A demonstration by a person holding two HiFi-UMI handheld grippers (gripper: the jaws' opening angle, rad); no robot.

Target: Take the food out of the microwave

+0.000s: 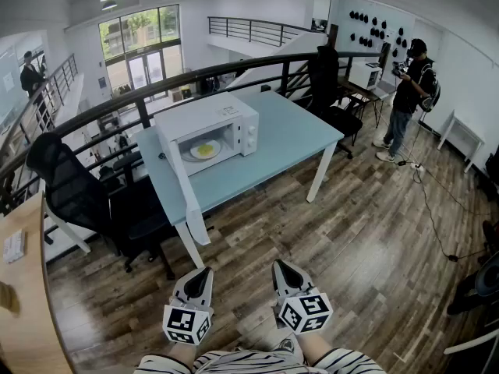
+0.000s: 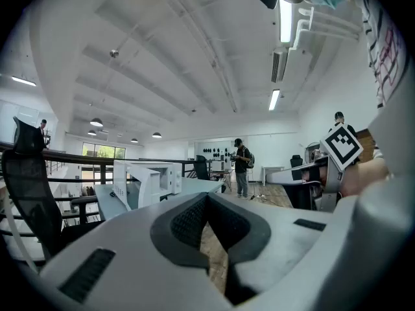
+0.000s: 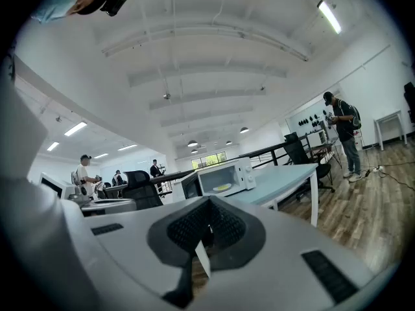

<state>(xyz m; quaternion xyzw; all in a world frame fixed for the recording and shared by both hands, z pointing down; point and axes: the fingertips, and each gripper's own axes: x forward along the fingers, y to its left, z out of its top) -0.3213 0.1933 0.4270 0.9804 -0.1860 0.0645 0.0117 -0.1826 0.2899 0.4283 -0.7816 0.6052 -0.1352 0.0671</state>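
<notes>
Left gripper (image 1: 205, 271) and right gripper (image 1: 279, 266) are both pressed together with nothing pinched, side by side over the wood floor (image 1: 351, 240), well apart from the table (image 1: 292, 135) holding the microwave (image 1: 234, 114) (door open, yellow food (image 1: 205, 149) on a plate inside).

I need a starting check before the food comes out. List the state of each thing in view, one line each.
Microwave: stands on the table, door swung open.
Plate of food: inside the microwave, not yet taken out.
Left gripper: shut, holding nothing, short of the table.
Right gripper: shut, holding nothing, short of the table.
</notes>
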